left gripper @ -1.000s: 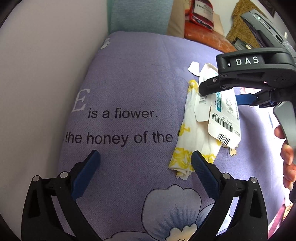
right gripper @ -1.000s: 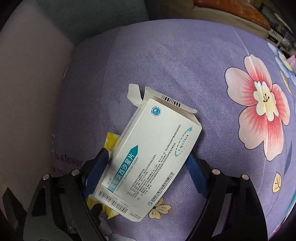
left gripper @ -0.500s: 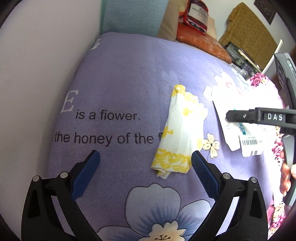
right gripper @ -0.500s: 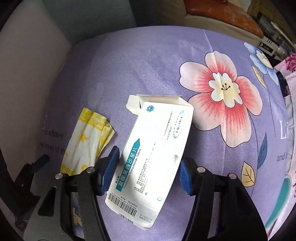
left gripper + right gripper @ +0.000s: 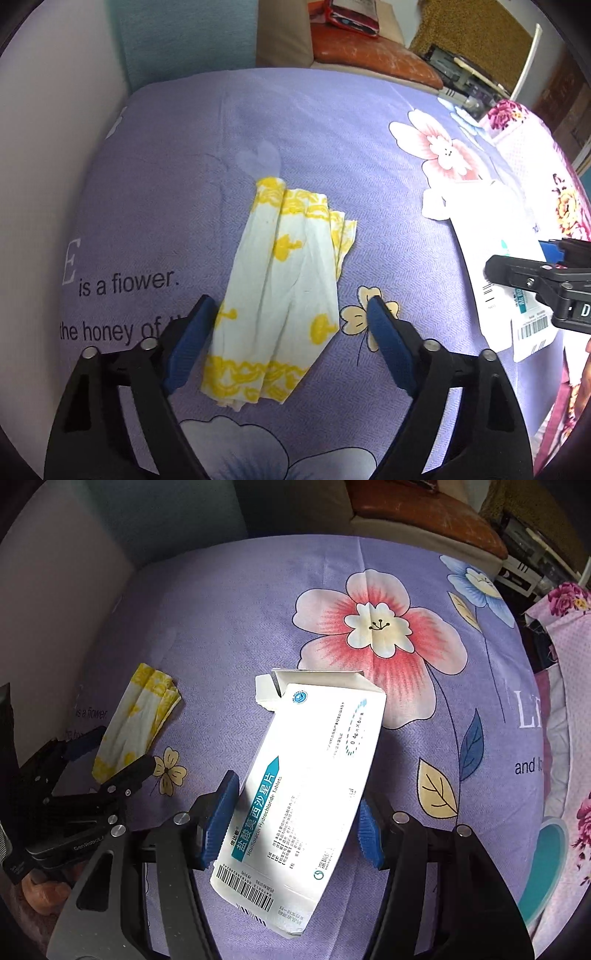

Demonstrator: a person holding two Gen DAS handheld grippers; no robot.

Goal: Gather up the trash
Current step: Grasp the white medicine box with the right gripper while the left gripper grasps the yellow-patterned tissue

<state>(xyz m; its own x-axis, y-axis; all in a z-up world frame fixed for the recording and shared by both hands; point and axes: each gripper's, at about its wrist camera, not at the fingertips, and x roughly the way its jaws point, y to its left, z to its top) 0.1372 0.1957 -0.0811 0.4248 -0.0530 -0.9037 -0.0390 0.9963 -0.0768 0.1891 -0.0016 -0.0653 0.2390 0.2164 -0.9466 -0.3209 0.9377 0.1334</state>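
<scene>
Box washed out by glare and part-hidden behind right gripper, itself cut by the frame edge; fine print unreadable.

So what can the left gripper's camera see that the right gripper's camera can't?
Only the left wrist view shows the whole yellow-and-white napkin lying between the open left gripper, the words "the honey of", and a red packet on the orange cushion. Only the right wrist view shows the printed front of the white medicine box held in the right gripper, and a brown leaf print. Both show the purple bedsheet, the pink flower, the napkin and the box.
</scene>
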